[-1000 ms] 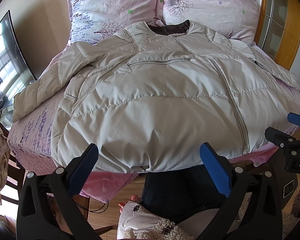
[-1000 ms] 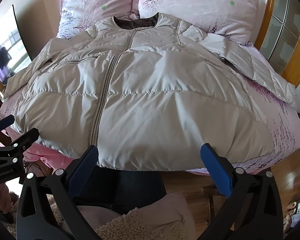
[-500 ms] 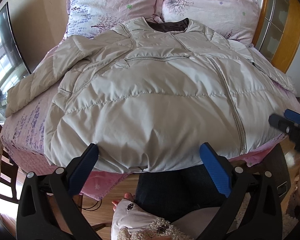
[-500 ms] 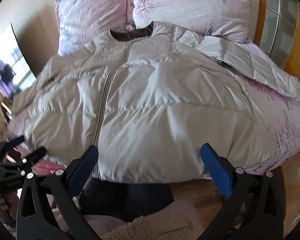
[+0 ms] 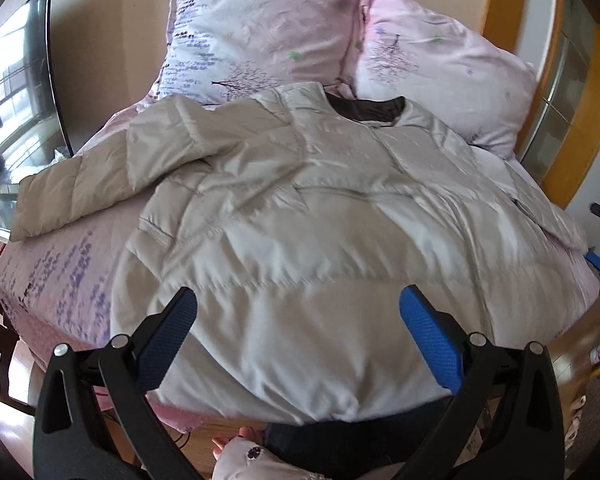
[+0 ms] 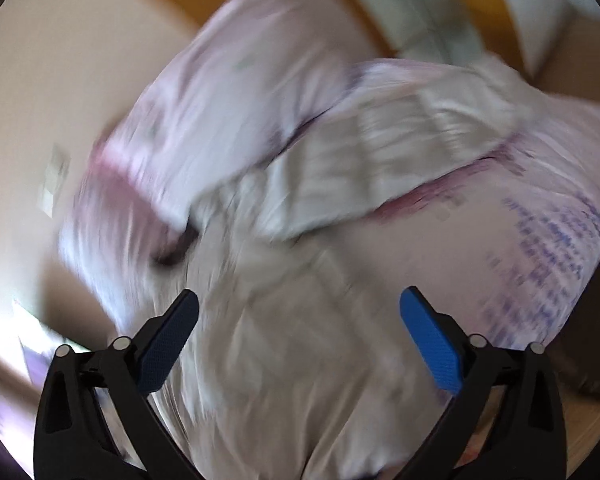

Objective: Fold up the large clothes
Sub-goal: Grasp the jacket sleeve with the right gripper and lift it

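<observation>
A large beige puffer jacket (image 5: 320, 220) lies front up on the bed, its dark-lined collar (image 5: 368, 110) toward the pillows. One sleeve (image 5: 80, 196) stretches out to the left. My left gripper (image 5: 298, 316) hovers open over the jacket's lower hem, holding nothing. In the right wrist view, which is heavily blurred, the jacket (image 6: 300, 340) fills the lower middle and its other sleeve (image 6: 380, 168) runs up to the right. My right gripper (image 6: 299, 320) is open above the jacket's body, empty. Its blue tip (image 5: 596, 262) shows at the left wrist view's right edge.
Two pink floral pillows (image 5: 260, 40) (image 5: 440, 68) lean at the head of the bed. The pink sheet (image 5: 60, 272) shows left of the jacket. A glass table (image 5: 4, 200) and a window stand at far left, a wooden frame (image 5: 572, 120) at right. A person's legs (image 5: 340, 448) are below the bed edge.
Both grippers have moved forward over the bed. The right one has swung sharply toward the jacket's right sleeve, blurring its view. Both stay open.
</observation>
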Demonstrator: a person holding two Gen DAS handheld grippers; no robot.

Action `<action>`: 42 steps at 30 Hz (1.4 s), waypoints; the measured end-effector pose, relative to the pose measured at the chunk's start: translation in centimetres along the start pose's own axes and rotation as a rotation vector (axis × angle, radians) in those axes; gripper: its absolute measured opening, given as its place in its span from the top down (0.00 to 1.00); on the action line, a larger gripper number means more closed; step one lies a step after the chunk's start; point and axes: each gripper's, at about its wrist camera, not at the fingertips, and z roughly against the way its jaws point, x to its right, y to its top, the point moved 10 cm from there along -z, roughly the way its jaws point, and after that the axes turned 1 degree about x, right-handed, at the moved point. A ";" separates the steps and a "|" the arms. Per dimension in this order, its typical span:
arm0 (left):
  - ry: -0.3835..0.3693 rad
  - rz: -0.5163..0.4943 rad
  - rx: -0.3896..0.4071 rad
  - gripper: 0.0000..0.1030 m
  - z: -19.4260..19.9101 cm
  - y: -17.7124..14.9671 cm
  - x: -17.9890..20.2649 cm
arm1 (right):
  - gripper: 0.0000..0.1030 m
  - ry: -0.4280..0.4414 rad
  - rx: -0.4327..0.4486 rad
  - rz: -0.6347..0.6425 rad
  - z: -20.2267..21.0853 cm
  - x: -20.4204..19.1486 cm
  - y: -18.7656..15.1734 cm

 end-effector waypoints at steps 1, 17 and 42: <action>0.000 0.013 -0.005 0.02 -0.3 0.4 -0.4 | 0.14 -0.011 0.012 -0.064 -0.1 1.5 1.4; -0.117 0.164 -0.016 0.02 -6.4 8.3 -4.2 | 0.56 -0.227 0.087 -0.503 -4.4 17.4 10.5; -0.316 0.148 0.009 0.02 -11.5 13.9 -2.1 | 0.95 -0.313 0.308 0.193 -4.9 -1.4 16.9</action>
